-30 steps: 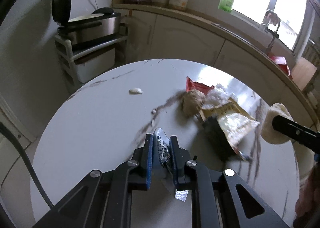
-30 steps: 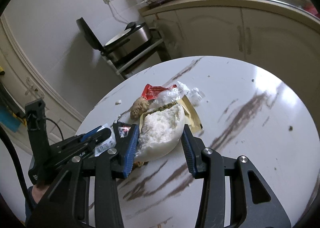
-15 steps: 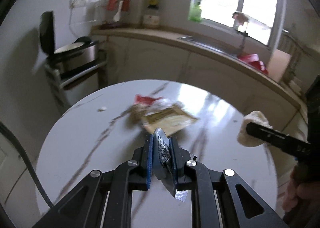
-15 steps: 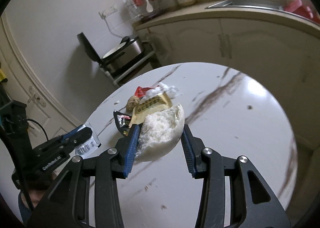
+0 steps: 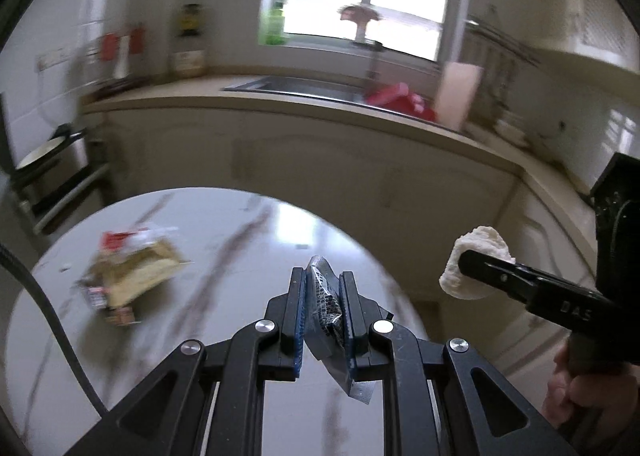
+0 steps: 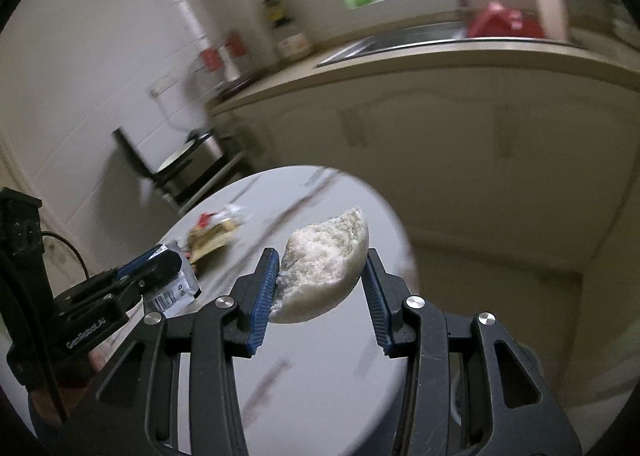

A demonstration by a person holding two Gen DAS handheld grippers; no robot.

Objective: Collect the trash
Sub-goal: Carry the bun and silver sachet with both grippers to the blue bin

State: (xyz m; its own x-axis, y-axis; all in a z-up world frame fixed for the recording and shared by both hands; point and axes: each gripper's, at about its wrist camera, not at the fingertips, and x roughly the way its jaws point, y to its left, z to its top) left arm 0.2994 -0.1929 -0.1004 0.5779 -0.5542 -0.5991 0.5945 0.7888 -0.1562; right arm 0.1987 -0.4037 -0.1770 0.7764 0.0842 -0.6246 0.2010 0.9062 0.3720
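My left gripper (image 5: 323,276) is shut on a crumpled silver and black wrapper (image 5: 326,304), held above the round white marble table (image 5: 248,240). My right gripper (image 6: 320,256) is shut on a half-eaten white steamed bun (image 6: 324,264), also held above the table. The bun shows in the left wrist view (image 5: 476,260) off the table's right edge. The left gripper with its wrapper shows in the right wrist view (image 6: 168,276) at the left. A pile of trash, a yellow packet with a red wrapper (image 5: 132,268), lies on the table's left side; it also shows in the right wrist view (image 6: 212,232).
Cream cabinets and a counter (image 5: 360,111) with a sink, red items and a cutting board stand behind the table. A rice cooker on a rack (image 6: 188,163) stands at the left by the wall. The floor lies past the table's right edge.
Both grippers have lifted and swung right and away from the trash pile, each still holding its item. The table now sits lower and farther in both views.
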